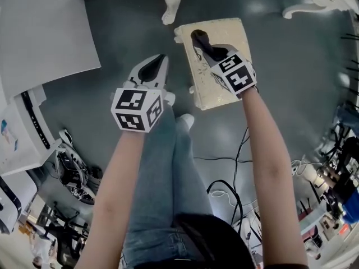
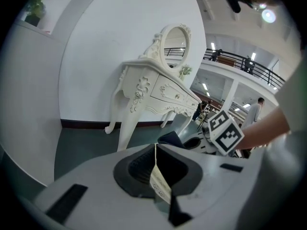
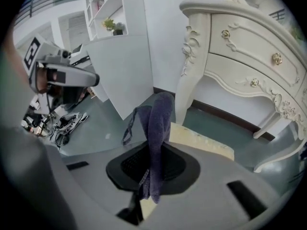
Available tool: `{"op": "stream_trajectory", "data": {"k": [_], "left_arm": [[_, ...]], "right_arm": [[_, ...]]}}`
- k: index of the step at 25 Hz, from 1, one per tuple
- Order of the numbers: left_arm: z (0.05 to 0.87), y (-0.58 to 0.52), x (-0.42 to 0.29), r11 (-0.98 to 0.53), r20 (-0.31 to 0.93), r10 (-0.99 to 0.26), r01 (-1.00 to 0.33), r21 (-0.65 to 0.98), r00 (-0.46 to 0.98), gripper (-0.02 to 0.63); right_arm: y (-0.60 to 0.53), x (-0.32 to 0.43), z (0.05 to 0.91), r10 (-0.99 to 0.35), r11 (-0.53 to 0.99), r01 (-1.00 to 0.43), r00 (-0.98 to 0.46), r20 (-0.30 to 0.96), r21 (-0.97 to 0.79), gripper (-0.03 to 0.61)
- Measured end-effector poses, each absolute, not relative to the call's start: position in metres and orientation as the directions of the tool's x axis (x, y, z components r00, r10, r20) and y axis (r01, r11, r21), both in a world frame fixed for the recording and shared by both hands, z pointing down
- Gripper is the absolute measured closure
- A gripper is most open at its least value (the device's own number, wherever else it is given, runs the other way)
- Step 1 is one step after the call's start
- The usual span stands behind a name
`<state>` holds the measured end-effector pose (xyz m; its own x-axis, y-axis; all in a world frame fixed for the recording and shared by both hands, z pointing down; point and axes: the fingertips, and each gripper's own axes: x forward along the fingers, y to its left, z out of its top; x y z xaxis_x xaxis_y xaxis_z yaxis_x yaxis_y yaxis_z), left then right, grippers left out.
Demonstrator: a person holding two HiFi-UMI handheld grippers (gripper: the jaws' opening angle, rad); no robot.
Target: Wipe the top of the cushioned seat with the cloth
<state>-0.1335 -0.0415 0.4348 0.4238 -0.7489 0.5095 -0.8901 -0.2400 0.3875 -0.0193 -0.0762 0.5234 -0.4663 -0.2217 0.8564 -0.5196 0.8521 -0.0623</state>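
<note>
The cushioned seat (image 1: 217, 66) is a cream square stool on the dark floor, seen from above. My right gripper (image 1: 203, 43) hovers over its left half, shut on a dark blue-purple cloth (image 1: 198, 37). In the right gripper view the cloth (image 3: 158, 121) stands up out of the shut jaws, with the seat's pale edge (image 3: 204, 142) just beyond. My left gripper (image 1: 159, 61) is left of the seat, over bare floor, shut with nothing held. From the left gripper view its jaws (image 2: 156, 150) meet, and the cloth (image 2: 171, 138) and the right gripper's marker cube (image 2: 224, 132) show at right.
An ornate white dressing table (image 3: 249, 47) stands right behind the seat, with its legs (image 1: 171, 4) close to the far edge. A white panel (image 1: 45, 32) fills the upper left. Cables (image 1: 235, 167) and clutter (image 1: 73, 172) lie on the floor beside the person's legs (image 1: 168, 167).
</note>
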Motion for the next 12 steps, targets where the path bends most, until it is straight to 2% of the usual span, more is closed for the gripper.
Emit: {"op": "stream_trajectory", "data": {"k": [6, 12], "left_arm": [[0.441, -0.052, -0.15, -0.2, 0.518, -0.756, -0.895, 0.398, 0.399, 0.606], [0.447, -0.067, -0.167, -0.17, 0.516, -0.765, -0.893, 0.416, 0.386, 0.605]], "right_arm": [[-0.121, -0.042, 0.529, -0.252, 0.821, -0.568, -0.457, 0.853, -0.062, 0.543], [-0.147, -0.058, 0.555, -0.253, 0.798, -0.602, -0.374, 0.892, -0.026, 0.543]]}}
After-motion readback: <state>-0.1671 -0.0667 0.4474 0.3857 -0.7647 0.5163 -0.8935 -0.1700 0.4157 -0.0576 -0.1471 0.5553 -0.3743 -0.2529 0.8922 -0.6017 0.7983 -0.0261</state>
